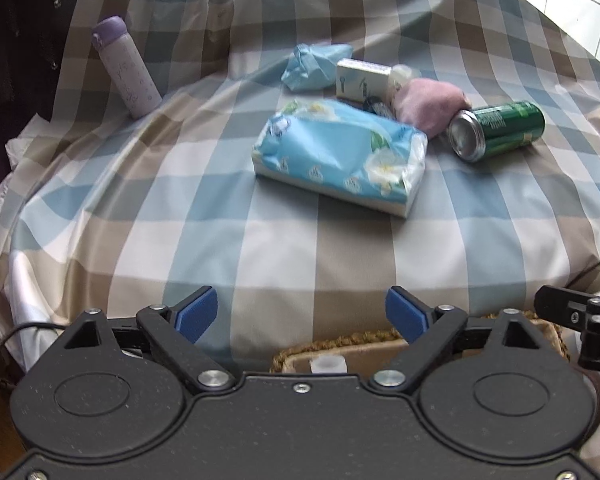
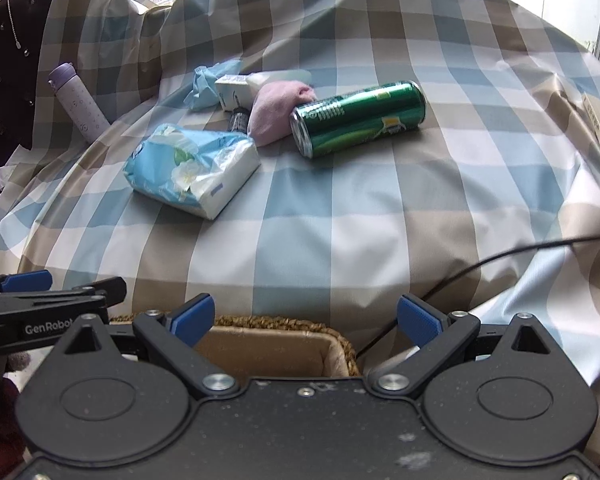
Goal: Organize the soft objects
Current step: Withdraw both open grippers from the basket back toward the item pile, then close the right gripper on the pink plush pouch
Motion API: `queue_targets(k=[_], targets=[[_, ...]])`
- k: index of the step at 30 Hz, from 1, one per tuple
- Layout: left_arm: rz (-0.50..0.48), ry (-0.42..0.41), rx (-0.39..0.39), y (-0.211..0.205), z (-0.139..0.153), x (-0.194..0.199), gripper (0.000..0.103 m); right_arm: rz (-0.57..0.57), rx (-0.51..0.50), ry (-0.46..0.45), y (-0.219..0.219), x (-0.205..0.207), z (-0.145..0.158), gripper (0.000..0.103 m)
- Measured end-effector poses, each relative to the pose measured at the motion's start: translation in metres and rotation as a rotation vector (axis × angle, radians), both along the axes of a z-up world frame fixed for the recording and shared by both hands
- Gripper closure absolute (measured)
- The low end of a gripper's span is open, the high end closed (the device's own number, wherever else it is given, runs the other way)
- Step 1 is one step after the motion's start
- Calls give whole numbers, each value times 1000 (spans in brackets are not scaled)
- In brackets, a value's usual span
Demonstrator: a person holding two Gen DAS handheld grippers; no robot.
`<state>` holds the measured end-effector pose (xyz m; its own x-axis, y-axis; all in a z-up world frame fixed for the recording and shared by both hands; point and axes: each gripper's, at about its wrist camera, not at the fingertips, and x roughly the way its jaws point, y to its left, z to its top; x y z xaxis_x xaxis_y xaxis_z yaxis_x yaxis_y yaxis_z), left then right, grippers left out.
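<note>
From your left wrist view, your left gripper has its blue fingers spread wide with nothing between them, hanging over the checked bedcover. At about six o'clock, just beyond the gripper body, the rim of a woven basket shows; inside it you can make out only a small pale cap-like thing, and the rest of its inside is hidden. At twelve o'clock lies the blue tissue pack, flat on the cover. Beyond it, at about one o'clock, sit a crumpled light-blue cloth, a white carton and a pink soft bundle, close together, with a green can on its side touching the pink bundle. A lilac bottle leans at ten o'clock, well apart. Your right gripper edges in at three o'clock. From your right wrist view, the right gripper also holds its fingers wide and empty. The basket sits at six o'clock, right under them, and the part of its lined inside that shows is bare. The tissue pack is at eleven o'clock, the pink bundle and green can at twelve, touching, the light-blue cloth and carton behind, the lilac bottle at ten. The left gripper shows at nine o'clock, and a black cable crosses the cover at three.
</note>
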<state>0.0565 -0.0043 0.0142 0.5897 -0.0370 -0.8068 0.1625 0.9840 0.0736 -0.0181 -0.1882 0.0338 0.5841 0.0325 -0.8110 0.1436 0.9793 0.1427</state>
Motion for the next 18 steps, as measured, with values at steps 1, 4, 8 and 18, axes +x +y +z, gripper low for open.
queue_targets(k=[1, 4, 8, 18], targets=[[-1, -10, 2, 0, 2, 3, 12, 2, -7, -6, -1, 4, 2, 4], [12, -41, -9, 2, 8, 17, 9, 9, -33, -33, -3, 19, 9, 4], [49, -96, -28, 6, 18, 43, 4, 8, -82, -88, -8, 46, 22, 4], [151, -224, -23, 15, 41, 137, 4, 6, -148, -194, -7, 121, 38, 4]])
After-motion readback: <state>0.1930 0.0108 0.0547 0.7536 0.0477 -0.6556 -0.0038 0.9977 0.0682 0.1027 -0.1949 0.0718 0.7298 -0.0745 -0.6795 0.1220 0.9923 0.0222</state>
